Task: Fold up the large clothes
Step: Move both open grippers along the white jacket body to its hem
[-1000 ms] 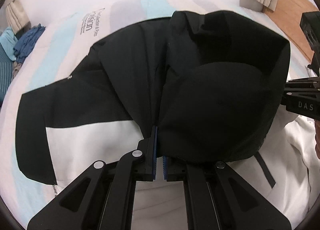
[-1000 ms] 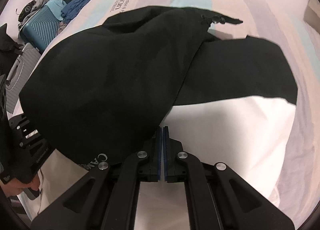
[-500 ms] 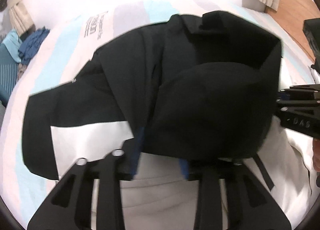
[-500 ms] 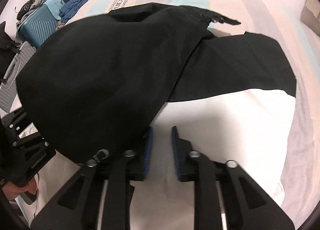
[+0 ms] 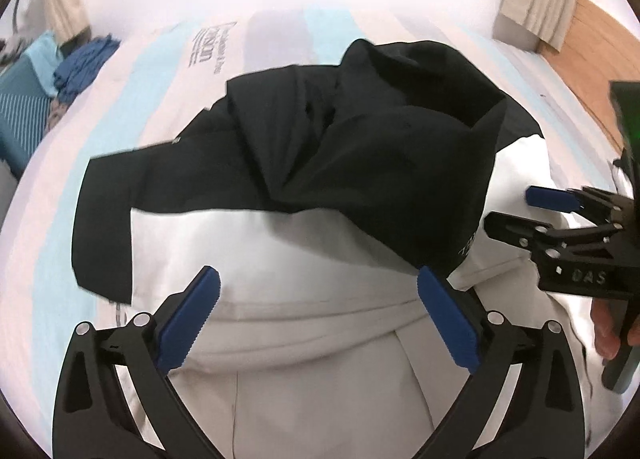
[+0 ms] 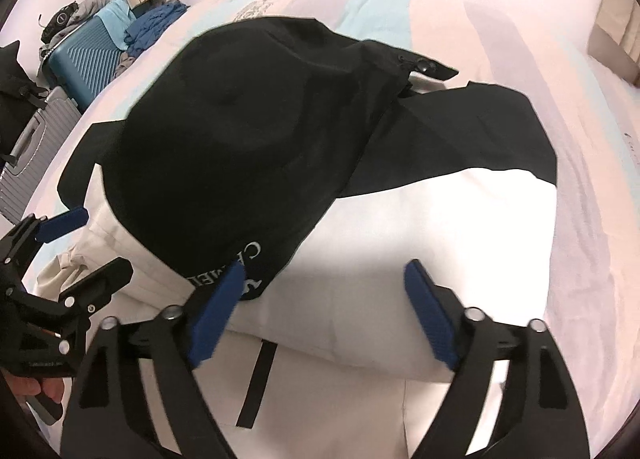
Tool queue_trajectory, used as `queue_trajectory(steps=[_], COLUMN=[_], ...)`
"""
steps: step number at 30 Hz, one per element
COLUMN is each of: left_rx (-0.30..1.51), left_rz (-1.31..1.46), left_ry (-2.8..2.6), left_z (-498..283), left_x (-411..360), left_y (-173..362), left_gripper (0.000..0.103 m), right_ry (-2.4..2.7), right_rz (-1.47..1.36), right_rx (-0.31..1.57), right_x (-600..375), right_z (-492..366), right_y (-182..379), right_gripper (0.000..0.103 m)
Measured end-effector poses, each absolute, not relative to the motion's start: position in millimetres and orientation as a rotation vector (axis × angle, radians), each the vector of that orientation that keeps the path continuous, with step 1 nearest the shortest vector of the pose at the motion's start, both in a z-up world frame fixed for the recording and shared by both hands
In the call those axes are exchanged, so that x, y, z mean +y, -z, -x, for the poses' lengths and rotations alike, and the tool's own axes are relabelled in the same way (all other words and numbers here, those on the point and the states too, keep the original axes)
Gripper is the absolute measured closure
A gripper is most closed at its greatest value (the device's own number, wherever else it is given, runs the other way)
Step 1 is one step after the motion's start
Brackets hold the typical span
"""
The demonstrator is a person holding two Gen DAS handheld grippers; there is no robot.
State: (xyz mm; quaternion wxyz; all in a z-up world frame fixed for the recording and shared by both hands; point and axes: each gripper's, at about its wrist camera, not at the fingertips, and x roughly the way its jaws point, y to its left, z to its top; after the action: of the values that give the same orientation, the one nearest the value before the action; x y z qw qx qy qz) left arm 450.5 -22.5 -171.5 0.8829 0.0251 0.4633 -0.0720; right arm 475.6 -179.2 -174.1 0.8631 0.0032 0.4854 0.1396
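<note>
Both grippers let go of black-and-white padded jacket [image 5: 320, 163] since 1 s ago; left gripper [image 5: 316, 319] & right gripper [image 6: 324, 311] jaws opening, nothing between. Jacket lies on pastel-striped bed [image 5: 160, 71], black hood folded over white body, sleeves spread left-right. Teal hard suitcase [image 6: 84, 59] far left.

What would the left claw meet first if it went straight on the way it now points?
Most likely the white part of the jacket, which lies right ahead between the opening jaws of the left claw. The folded black part lies further on. How deep is unclear.
</note>
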Motion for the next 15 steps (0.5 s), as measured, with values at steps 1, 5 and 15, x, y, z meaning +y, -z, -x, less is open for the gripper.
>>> queue_trajectory(steps=[1,5,15], left_rx=[0.973,1.003,1.056], left_rz=[-0.044,-0.029,0.003], left_ry=[0.147,0.127,0.110], left_z=[-451.6,-447.3,-423.2], left_x=[-18.9,-12.8,-1.0], left_y=[170.9,173.5,158.3], left_gripper=[0.006,0.006,0.006], right_ry=[-0.293,-0.283,-0.234], right_rz=[-0.004,0.005,0.020], right_rx=[1.010,0.981,0.991], right_x=[-178.7,-183.3,-189.7], right_z=[-473.7,-461.3,-423.4], right_y=[171.6,165.1,145.7], right_gripper=[0.016,0.008,0.008])
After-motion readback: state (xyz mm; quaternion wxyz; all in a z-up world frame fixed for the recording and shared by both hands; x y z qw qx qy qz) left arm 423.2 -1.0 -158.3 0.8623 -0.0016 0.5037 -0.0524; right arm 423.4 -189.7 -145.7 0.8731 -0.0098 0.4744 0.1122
